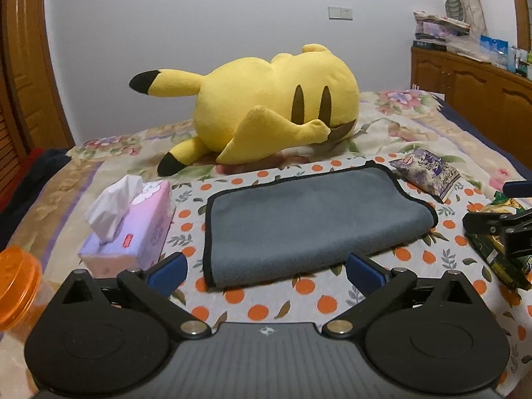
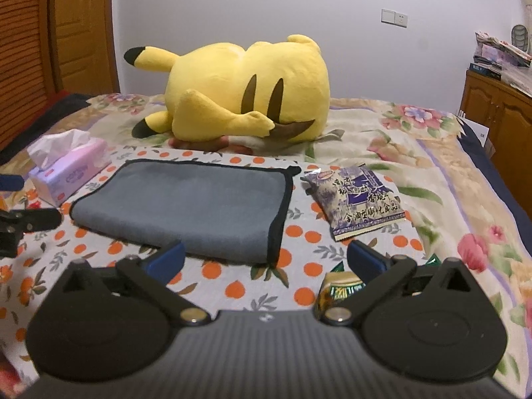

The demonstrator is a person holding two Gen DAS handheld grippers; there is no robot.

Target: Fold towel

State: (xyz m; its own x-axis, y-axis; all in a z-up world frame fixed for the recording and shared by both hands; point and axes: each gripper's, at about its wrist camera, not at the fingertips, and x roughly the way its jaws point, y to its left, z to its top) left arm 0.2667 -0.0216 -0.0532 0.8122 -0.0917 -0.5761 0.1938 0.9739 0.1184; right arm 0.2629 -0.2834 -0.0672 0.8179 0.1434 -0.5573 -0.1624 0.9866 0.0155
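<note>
A: Where's the towel right now?

B: The grey plush towel with black edging point(image 1: 309, 222) lies flat on the white cloth printed with orange dots point(image 1: 256, 306), between the pink tissue box point(image 1: 133, 229) and the purple snack packet point(image 1: 429, 174). It looks already doubled: the right wrist view shows 2 layers stacked along its near right edge.

A: And the grippers?

B: The left gripper point(image 1: 266, 269) hangs just short of the towel's near edge, fingers spread wide, nothing between them. The right gripper point(image 2: 266, 257) is the same: fingers well apart, empty, sitting at the towel's near right corner, above a green wrapper point(image 2: 342, 289).

A: So which step is this?

B: My judgement: 1 fold is done and both tools are free, so it's either the pause before a 2nd fold or the finish. I can't tell which.

A: If another fold is wanted?

B: Each gripper would need to drop to a corner on 1 short side, pinch both layers together, then carry that side across. The yellow plush toy point(image 1: 266, 109) sits well behind, so it shouldn't interfere.
</note>
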